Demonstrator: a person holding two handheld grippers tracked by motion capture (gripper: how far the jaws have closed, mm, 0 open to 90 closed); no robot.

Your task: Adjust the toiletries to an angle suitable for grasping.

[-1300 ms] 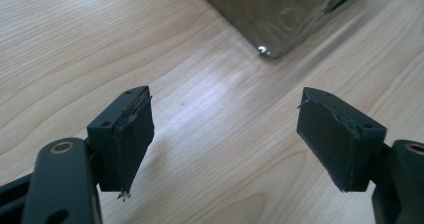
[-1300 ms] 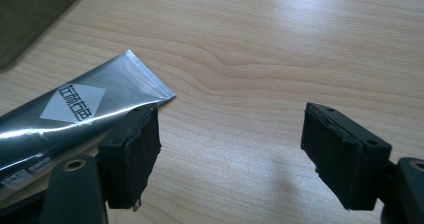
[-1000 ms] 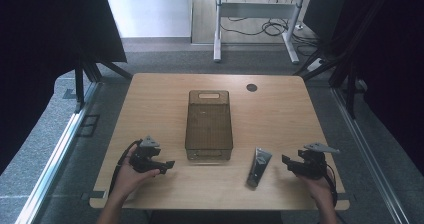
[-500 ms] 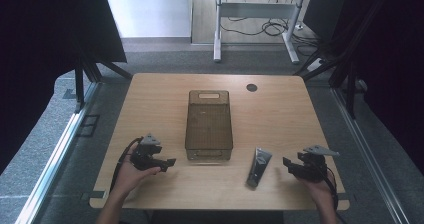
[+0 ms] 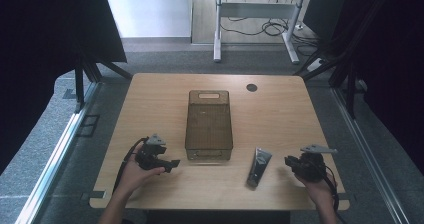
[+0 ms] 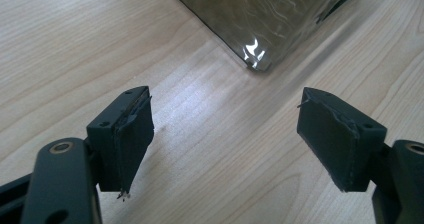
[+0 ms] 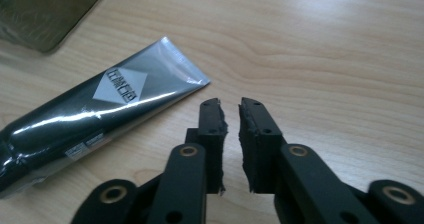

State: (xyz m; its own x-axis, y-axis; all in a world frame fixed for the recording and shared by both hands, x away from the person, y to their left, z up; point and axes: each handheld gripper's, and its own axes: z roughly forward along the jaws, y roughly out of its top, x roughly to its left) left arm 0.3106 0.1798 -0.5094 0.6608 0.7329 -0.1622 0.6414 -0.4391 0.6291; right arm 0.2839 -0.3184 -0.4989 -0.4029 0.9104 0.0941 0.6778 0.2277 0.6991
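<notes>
Tube (image 5: 259, 166): lower centre, long axis running up-frame, left of my nearer right gripper (image 5: 304, 165), jaws nearly together, empty; left gripper (image 5: 159, 160) spread.

Tube (image 5: 259, 167) on table (image 5: 280, 114), right of bin (image 5: 209, 119).

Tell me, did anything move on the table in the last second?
Hardly anything. The right gripper slid very slightly toward the near edge; the left gripper barely shifted. Nothing was grabbed or let go. The brown bin and the tube stayed where they were.
</notes>
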